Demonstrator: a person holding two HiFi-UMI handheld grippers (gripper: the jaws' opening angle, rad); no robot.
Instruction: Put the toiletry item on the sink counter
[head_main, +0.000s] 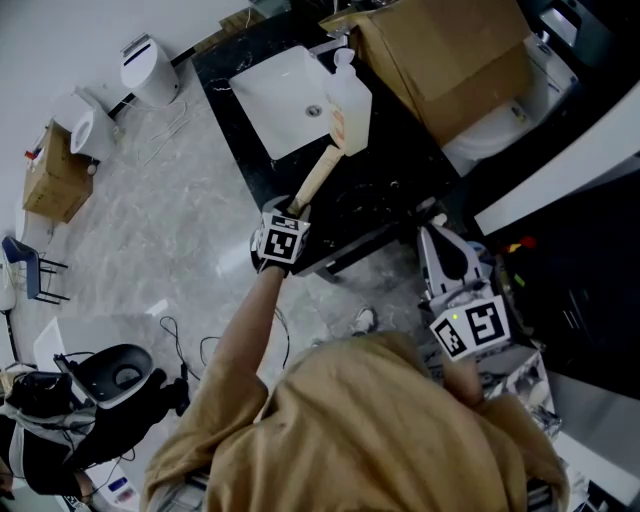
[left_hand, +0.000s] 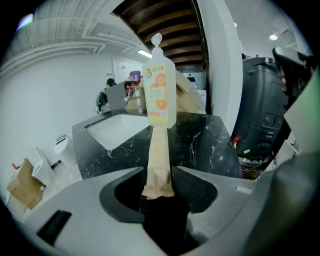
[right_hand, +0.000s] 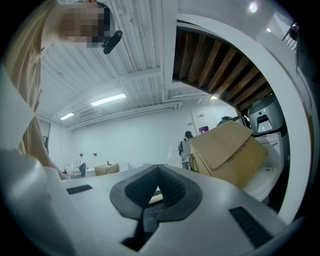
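Our left arm (head_main: 243, 318) reaches far out, and our left gripper (left_hand: 159, 181) pinches a thin paper packet (left_hand: 158, 157). Our right gripper (right_hand: 158, 187) sits close to us, jaws together.

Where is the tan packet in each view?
Head view: tan packet upper centre, running from the left gripper toward the white bottle.
Left gripper view: centre, clamped between the jaws.
Right gripper view: not identifiable.
Shared landmark: cardboard box, in all three views.
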